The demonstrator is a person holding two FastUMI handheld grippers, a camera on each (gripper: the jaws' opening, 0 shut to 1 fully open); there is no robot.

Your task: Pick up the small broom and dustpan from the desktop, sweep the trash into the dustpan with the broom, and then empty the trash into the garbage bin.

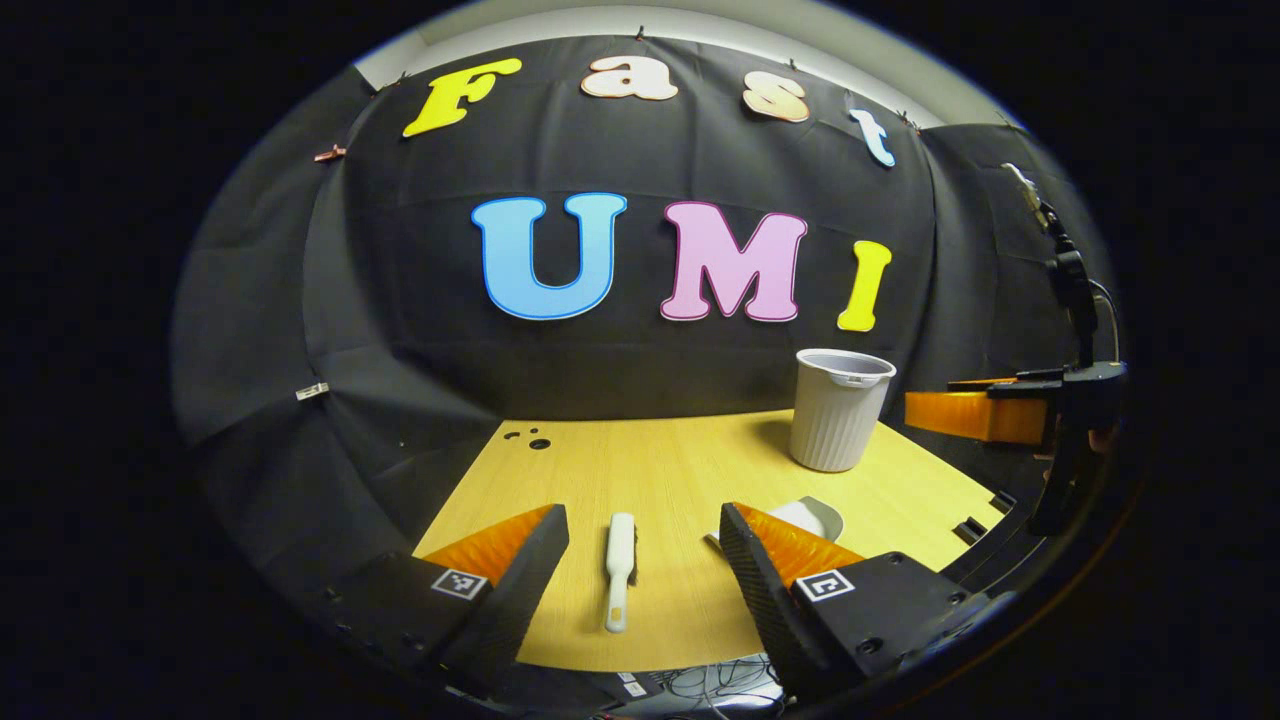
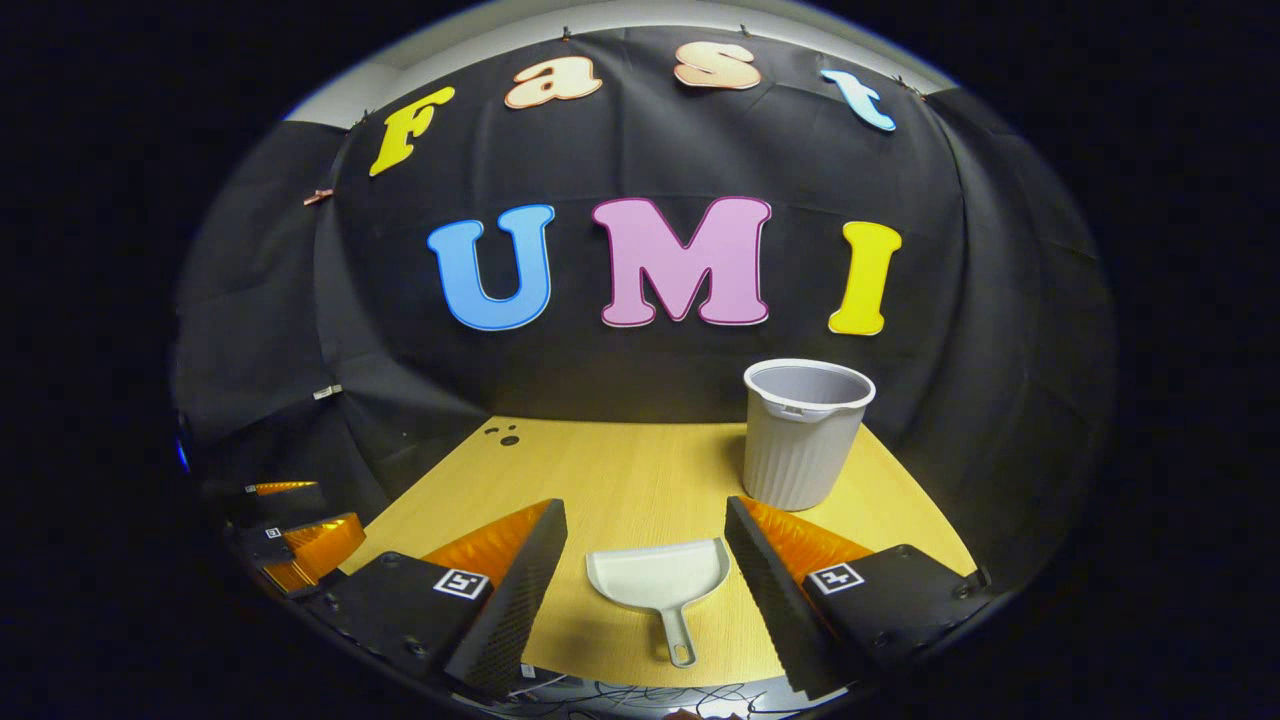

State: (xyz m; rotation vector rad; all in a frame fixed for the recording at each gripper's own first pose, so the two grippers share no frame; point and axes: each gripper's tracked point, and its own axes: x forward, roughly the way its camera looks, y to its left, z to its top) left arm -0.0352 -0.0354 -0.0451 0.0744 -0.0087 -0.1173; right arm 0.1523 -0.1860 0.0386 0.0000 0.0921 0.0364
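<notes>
Both grippers' fingers gape wide, empty: left astride broom, right astride dustpan.

You face a black cloth wall hung behind a light wooden desktop, a strip of pale wall above it, small dark holes near its far left corner.

broom on desktop left of dustpan | garbage bin behind dustpan, toward the wall
</notes>
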